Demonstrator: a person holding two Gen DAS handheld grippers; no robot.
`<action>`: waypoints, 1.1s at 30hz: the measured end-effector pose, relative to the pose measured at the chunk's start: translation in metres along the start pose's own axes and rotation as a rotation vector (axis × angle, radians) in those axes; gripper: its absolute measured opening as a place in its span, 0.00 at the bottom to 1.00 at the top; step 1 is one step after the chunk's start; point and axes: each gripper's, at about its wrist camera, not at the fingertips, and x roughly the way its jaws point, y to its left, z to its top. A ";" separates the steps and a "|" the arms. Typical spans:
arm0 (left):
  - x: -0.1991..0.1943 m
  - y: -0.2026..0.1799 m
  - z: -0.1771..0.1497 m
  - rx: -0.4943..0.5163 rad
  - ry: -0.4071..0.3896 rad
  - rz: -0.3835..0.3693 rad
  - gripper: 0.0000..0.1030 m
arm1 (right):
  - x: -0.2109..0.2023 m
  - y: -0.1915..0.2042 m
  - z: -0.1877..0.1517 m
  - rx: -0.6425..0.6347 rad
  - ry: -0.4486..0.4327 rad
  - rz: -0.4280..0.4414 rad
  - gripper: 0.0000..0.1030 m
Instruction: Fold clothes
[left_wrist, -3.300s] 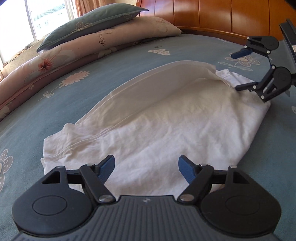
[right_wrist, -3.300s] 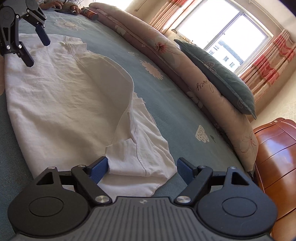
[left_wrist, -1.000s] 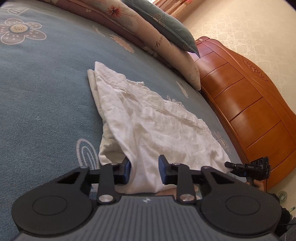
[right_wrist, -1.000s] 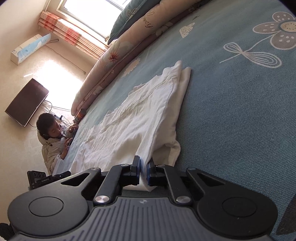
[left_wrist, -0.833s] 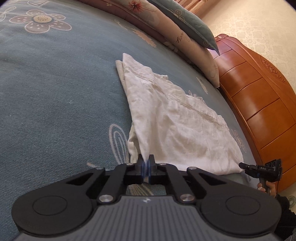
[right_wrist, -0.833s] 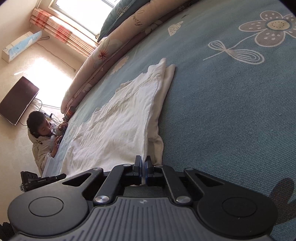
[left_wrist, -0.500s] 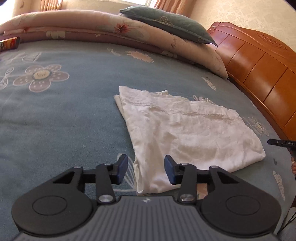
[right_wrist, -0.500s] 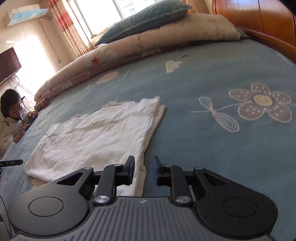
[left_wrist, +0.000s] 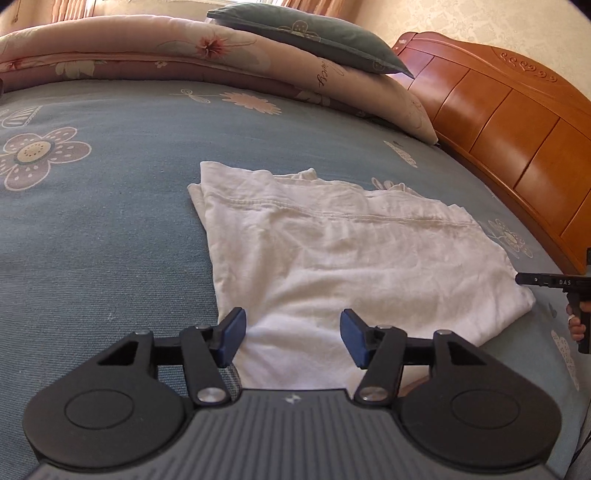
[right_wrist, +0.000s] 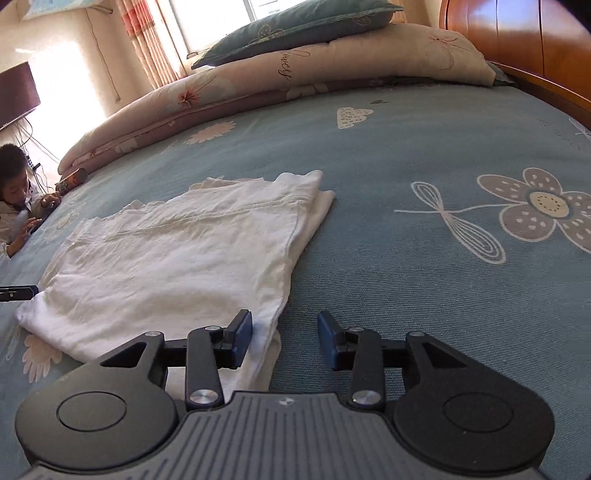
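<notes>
A white garment (left_wrist: 332, 258), folded into a flat rectangle, lies on the blue flowered bedspread (left_wrist: 92, 240). My left gripper (left_wrist: 293, 328) is open just above its near left corner; cloth lies below the gap and the pads do not touch it. In the right wrist view the garment (right_wrist: 177, 258) stretches away to the left. My right gripper (right_wrist: 284, 332) hovers over its near right corner, and its jaws are opening with nothing pinched between them. Each gripper's tip shows at the other view's edge, the right gripper (left_wrist: 521, 279) and the left gripper (right_wrist: 22, 292).
A rolled pink quilt (left_wrist: 184, 55) with a dark pillow (left_wrist: 314, 29) on top lines the bed's far side. The wooden headboard (left_wrist: 517, 129) stands on the right. A person (right_wrist: 14, 199) sits low beside the bed near a can (right_wrist: 72, 179).
Both grippers were shut on the garment's near edge. They have let it go, opened, lifted a little and rolled level. The garment now rests folded on the bed.
</notes>
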 end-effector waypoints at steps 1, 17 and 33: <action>-0.003 -0.004 0.004 0.030 -0.008 0.006 0.57 | -0.004 0.005 0.004 -0.024 -0.015 -0.005 0.43; 0.049 -0.009 0.046 0.028 0.006 0.103 0.61 | 0.029 0.047 0.020 -0.029 -0.006 0.015 0.56; -0.011 -0.044 -0.036 0.178 0.072 0.090 0.70 | -0.038 0.070 -0.053 -0.231 0.071 -0.051 0.69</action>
